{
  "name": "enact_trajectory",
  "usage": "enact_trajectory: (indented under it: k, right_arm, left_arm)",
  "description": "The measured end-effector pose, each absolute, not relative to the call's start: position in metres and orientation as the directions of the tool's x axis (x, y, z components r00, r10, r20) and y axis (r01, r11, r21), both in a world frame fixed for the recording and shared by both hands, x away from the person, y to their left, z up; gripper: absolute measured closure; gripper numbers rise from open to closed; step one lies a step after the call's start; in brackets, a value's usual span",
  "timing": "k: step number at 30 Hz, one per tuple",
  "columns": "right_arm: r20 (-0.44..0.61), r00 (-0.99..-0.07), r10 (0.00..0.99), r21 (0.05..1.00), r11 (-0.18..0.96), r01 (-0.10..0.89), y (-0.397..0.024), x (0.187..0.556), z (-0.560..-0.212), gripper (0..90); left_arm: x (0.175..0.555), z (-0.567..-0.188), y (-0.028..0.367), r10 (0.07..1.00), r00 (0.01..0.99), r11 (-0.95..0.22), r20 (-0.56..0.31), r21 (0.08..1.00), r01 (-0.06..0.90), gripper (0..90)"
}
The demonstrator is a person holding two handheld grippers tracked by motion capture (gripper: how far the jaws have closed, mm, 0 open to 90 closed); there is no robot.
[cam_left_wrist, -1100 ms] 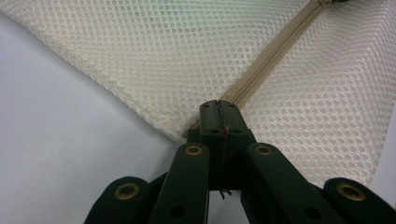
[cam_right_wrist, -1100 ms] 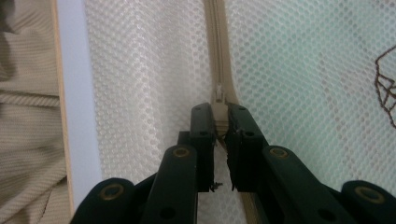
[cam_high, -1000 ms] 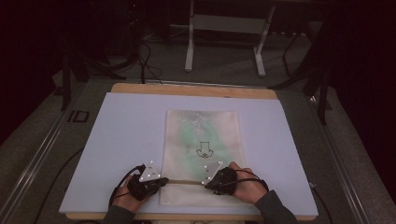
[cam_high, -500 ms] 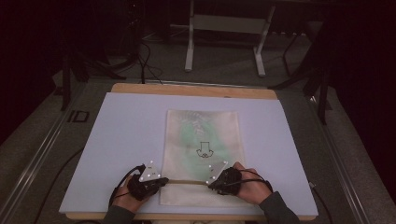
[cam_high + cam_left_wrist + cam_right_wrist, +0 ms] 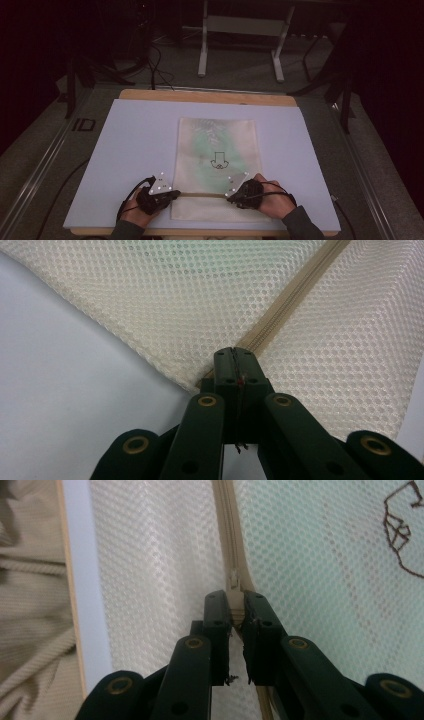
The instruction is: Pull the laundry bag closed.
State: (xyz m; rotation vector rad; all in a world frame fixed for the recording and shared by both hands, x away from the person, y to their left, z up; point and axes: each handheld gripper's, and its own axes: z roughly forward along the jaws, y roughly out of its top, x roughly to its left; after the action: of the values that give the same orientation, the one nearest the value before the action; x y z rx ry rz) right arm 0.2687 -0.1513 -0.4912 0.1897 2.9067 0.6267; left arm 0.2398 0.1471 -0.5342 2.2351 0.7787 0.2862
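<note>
- Mesh bag: flat, rectangular, cream, lies near the middle of the table, its short near edge close to the table's near edge
- Green tint shows through the mesh; a small dark line drawing sits near the bag's centre
- Zip: tan band that runs straight across the bag near its near end, between the two grippers
- Left gripper: jaws together, clamped on the zip's end at the bag's left edge
- Right gripper: jaws closed on the zip puller, a narrow gap showing behind the tips
- Fabric: fine honeycomb mesh, soft, slightly puckered at the left corner; zip tape woven, with fine teeth
- Table top: smooth, pale, matt sheet over a wooden board
- Bare surface lies left, right and beyond the bag; the hands rest close to the near edge
- Ribbed beige cloth lies beyond the table edge in the right gripper view
</note>
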Motion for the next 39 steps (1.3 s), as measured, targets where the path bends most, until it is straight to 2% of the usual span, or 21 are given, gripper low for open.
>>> enact_trajectory:
  k: [39]
  right_arm:
    - [-0.101, -0.974, 0.204, 0.458, 0.879, 0.137, -0.183, 0.268, -0.495, 82.1]
  left_arm:
    - [0.240, -0.534, 0.148, 0.610, 0.791, -0.543, -0.033, 0.710, 0.449, 89.5]
